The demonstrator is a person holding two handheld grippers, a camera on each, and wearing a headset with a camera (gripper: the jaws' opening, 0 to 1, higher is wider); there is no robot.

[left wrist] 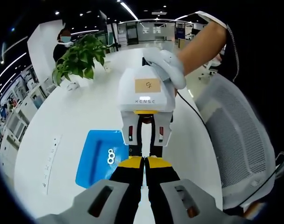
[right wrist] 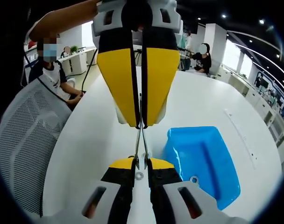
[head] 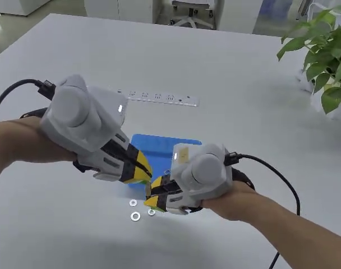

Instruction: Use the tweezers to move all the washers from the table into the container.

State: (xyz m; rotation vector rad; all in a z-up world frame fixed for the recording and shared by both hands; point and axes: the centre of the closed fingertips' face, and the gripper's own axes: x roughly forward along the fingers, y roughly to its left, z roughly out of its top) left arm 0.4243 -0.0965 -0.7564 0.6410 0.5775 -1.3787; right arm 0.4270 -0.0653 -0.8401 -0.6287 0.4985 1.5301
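On the white table (head: pixel 226 112), the washers (head: pixel 135 216) lie just beside your right gripper (head: pixel 155 193), with the blue container (head: pixel 159 147) just beyond. It and your left gripper (head: pixel 141 170) both clamp the tweezers (right wrist: pixel 141 135), which span from tip to tip.

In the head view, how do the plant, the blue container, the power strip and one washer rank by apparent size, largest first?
1. plant, although the frame edge cuts it off.
2. blue container, partly covered.
3. power strip, about as long as the container but much thinner.
4. washer, clearly the smallest.
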